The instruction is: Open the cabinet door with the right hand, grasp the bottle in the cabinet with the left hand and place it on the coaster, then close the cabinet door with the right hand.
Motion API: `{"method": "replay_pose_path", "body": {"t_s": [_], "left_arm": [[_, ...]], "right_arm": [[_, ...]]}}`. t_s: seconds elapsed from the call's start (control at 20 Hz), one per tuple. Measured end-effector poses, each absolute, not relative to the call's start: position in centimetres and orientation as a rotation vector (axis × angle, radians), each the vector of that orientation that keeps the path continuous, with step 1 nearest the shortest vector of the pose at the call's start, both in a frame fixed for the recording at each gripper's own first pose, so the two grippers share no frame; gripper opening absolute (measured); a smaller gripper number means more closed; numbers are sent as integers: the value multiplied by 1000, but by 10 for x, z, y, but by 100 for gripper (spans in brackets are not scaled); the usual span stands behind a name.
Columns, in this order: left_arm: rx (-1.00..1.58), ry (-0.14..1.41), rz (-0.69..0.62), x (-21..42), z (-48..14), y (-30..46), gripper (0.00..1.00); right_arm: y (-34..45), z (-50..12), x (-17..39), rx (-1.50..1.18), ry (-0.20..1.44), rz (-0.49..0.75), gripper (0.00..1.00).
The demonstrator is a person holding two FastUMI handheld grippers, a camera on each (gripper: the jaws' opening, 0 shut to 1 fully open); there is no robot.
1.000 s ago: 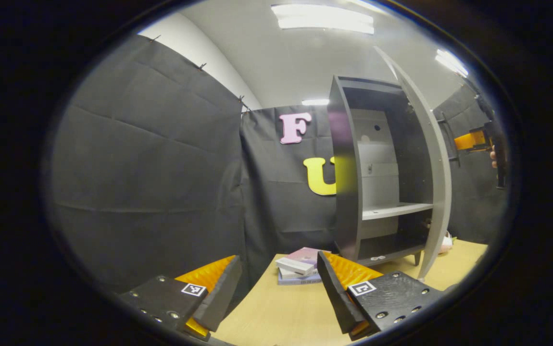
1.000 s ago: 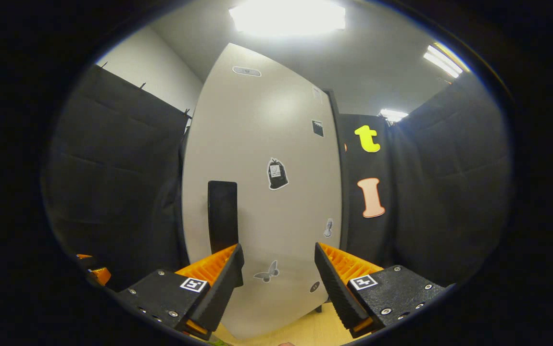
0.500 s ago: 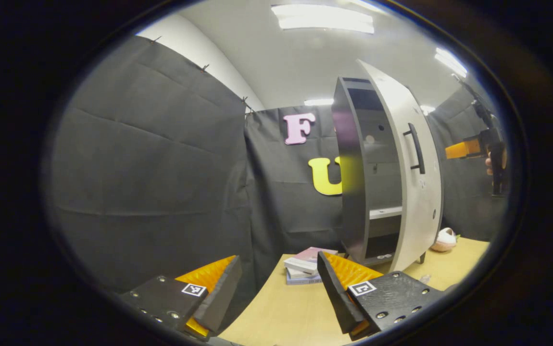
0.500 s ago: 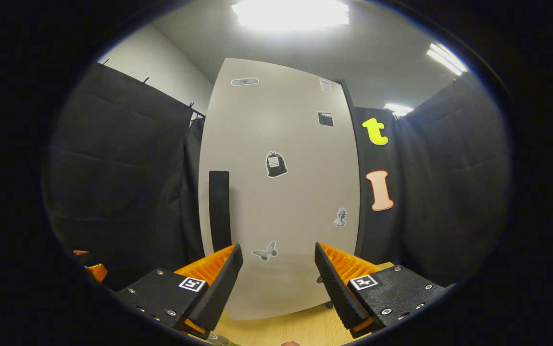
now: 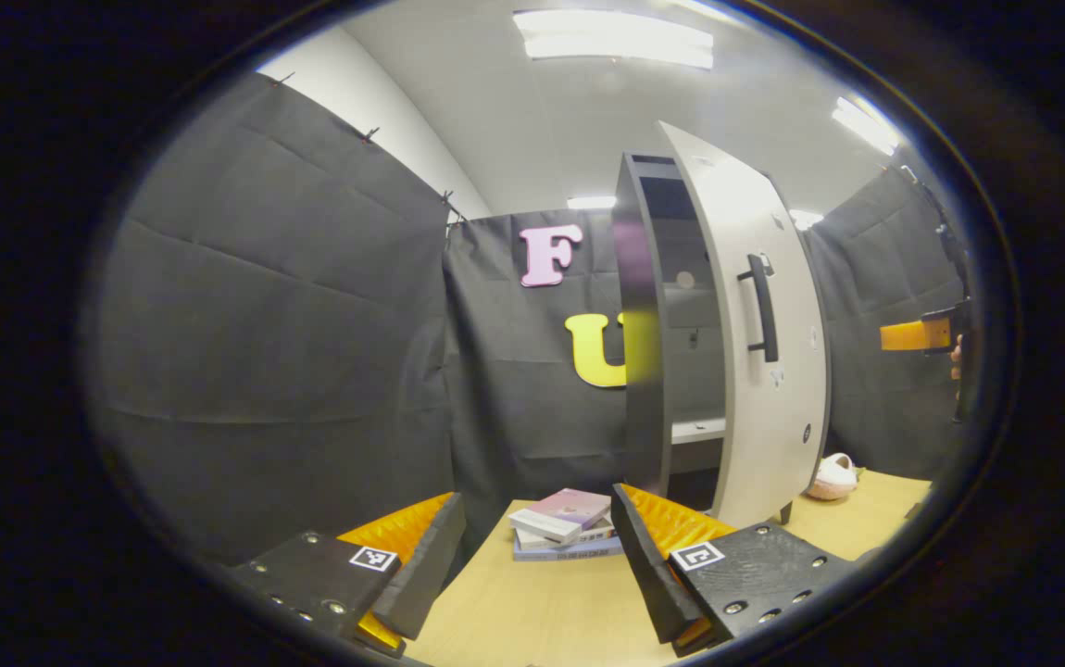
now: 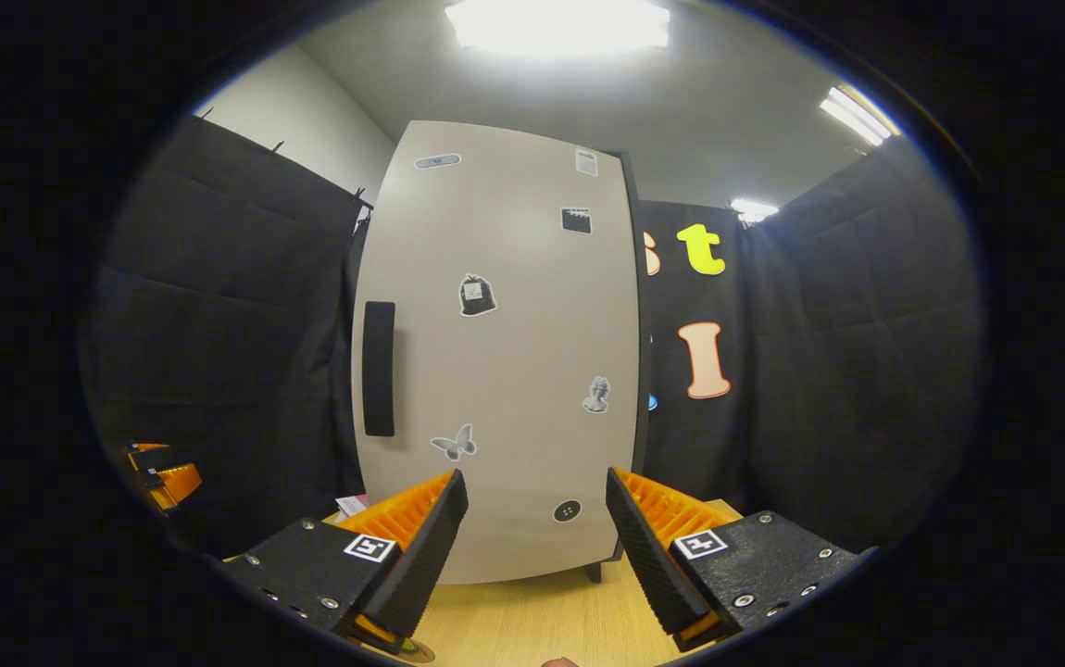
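The tall grey cabinet (image 5: 642,352) stands at the back of the table, and its pale door (image 5: 767,371) hangs a narrow gap ajar, with a strip of shelf showing inside. In the right gripper view the door (image 6: 514,371) faces me flat, stickers on it and the dark bar handle (image 6: 379,368) on its left side. My right gripper (image 6: 537,489) is open and held back from the door, touching nothing; it is also at the far right as the right gripper (image 5: 917,334) in the left gripper view. My left gripper (image 5: 537,505) is open over the table's near left, with nothing between its fingers.
A small stack of books (image 5: 562,523) lies on the wooden table (image 5: 532,611) just left of the cabinet's foot. A pale pink round object (image 5: 833,474) rests on the table right of the cabinet. Black cloth walls close in on all sides.
The cabinet door has swung from wide open to nearly shut. My right gripper has drawn back from the door. The left gripper has barely moved.
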State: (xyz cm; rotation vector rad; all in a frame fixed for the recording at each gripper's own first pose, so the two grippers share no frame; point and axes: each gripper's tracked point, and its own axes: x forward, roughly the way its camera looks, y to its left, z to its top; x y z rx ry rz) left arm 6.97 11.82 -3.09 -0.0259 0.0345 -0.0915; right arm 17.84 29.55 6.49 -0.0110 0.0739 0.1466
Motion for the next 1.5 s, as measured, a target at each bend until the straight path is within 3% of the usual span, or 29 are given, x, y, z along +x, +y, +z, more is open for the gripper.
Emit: {"method": "replay_pose_path", "body": {"t_s": [0.95,1.5], "left_arm": [[-8,17,-161,66,14,-23,91],[-2,17,-148,63,24,-41,91]], "right_arm": [[155,48,172,7,73,41,93],[120,39,167,43,68,2,93]]}}
